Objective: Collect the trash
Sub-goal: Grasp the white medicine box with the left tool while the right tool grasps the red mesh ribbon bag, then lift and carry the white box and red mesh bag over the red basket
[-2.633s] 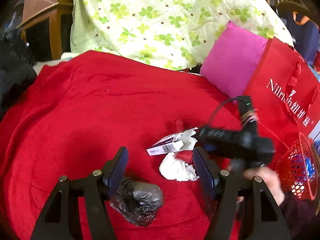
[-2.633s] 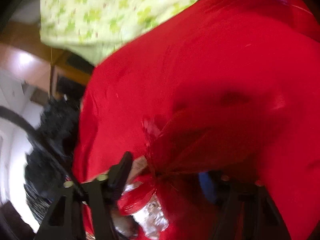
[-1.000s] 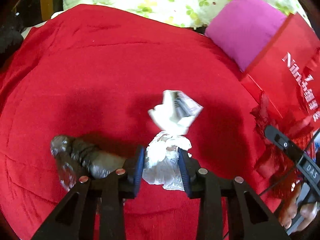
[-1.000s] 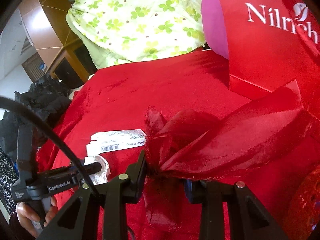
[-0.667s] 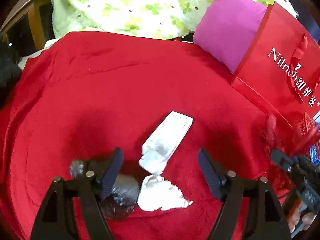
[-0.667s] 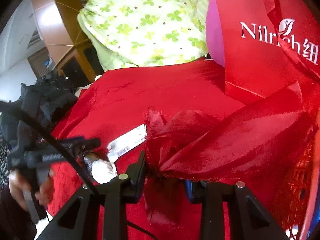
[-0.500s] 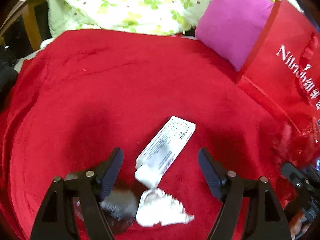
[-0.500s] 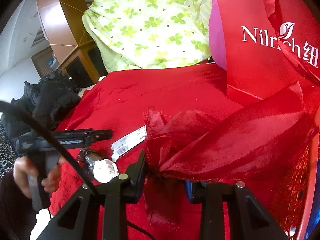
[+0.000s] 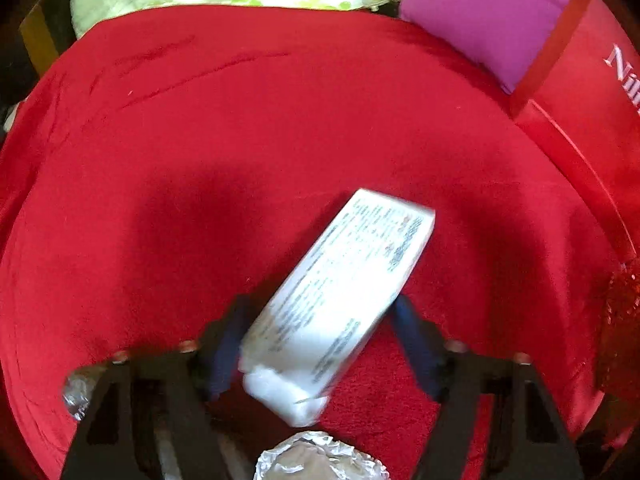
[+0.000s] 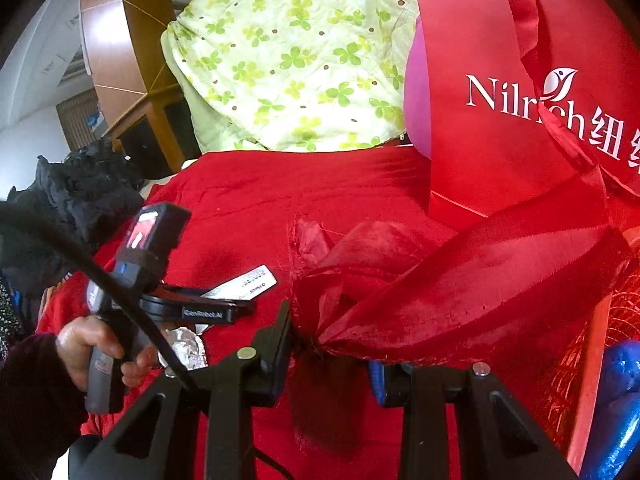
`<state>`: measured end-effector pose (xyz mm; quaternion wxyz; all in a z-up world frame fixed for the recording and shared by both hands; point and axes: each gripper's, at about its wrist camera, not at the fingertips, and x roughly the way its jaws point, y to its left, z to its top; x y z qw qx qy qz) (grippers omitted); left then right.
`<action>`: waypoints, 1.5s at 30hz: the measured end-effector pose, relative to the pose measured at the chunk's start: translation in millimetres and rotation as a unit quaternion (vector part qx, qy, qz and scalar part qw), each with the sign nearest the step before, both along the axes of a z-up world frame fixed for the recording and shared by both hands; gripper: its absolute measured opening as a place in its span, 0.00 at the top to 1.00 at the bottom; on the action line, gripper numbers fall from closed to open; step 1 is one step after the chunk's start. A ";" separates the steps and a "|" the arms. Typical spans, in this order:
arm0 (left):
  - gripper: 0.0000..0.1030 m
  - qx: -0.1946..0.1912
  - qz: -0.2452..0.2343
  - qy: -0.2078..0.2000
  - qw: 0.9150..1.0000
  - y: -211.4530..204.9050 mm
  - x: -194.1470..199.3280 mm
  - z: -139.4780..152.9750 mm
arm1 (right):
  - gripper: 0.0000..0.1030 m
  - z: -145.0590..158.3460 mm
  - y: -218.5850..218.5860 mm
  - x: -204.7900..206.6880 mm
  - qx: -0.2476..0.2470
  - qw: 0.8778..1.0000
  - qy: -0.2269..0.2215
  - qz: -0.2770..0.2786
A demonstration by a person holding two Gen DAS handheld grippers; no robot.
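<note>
Trash is what I'm after, and three bits of it sit on the red blanket (image 9: 280, 120) covering the bed. Going left to right in the left wrist view: a crinkly foil wad (image 9: 320, 456) low down by the camera, shiny and crushed into a ball, so it should squash easily. Next, the white carton (image 9: 340, 300), a long flat box with fine print, lying diagonally between my left tongs (image 9: 316, 340). Their jaws are closing on it but the pads don't look pressed on yet; I'd guess I came in steep so they straddle its narrow width. Cardboard looks light and a bit dented at the near end, and it'll probably slide on that fuzzy fleece if I nudge it. Further right, my right tongs (image 10: 332, 356) are clenched on a red ribbon (image 10: 440, 292), satiny with frayed ends, bunched at the pinch. Beyond that is the glossy red gift bag (image 10: 500, 140) standing against a pink cushion (image 9: 488, 12), and the red mesh basket (image 10: 624, 320) at the far right, likely where everything goes.
</note>
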<state>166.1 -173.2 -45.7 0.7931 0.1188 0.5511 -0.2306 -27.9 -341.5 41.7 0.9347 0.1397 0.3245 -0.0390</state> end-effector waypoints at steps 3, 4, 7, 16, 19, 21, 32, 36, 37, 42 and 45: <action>0.43 -0.007 0.013 -0.016 1.000 3.9 -1.5 6.8 | 0.67 3.8 1.2 -6.1 -0.006 1.000 -0.014 -0.001; 0.46 -0.008 0.017 -0.027 0.999 5.0 -4.2 11.9 | 0.67 5.6 1.3 -8.3 -0.006 1.000 -0.019 -0.001; 0.49 -0.019 0.017 -0.058 0.998 10.6 -18.0 33.3 | 0.67 12.0 0.1 -15.7 -0.005 0.999 -0.037 -0.004; 0.49 -0.104 0.003 -0.133 0.986 26.6 -85.7 111.4 | 0.67 46.7 3.9 -50.7 -0.016 0.992 -0.124 0.000; 0.49 -0.136 -0.007 -0.160 0.978 22.6 -119.3 133.4 | 0.67 55.8 6.1 -72.7 -0.018 0.988 -0.154 -0.006; 0.49 -0.143 -0.012 -0.185 0.972 20.6 -139.1 148.1 | 0.67 60.3 8.3 -93.4 -0.031 0.984 -0.174 -0.019; 0.49 -0.125 -0.029 -0.281 0.951 5.7 -233.2 191.4 | 0.67 71.7 5.2 -192.2 -0.027 0.975 -0.206 -0.084; 0.49 -0.121 -0.039 -0.309 0.943 2.6 -254.8 200.9 | 0.67 89.6 4.8 -218.9 -0.049 0.971 -0.215 -0.095; 0.49 -0.120 -0.042 -0.315 0.941 1.6 -261.2 203.5 | 0.67 94.6 3.0 -224.8 -0.052 0.970 -0.218 -0.099; 0.49 -0.119 -0.054 -0.330 0.935 -3.6 -288.1 213.1 | 0.67 112.9 -6.4 -253.0 -0.054 0.963 -0.237 -0.118; 0.49 -0.119 -0.061 -0.340 0.931 -9.2 -302.3 220.0 | 0.67 119.2 -11.7 -266.1 -0.059 0.960 -0.243 -0.128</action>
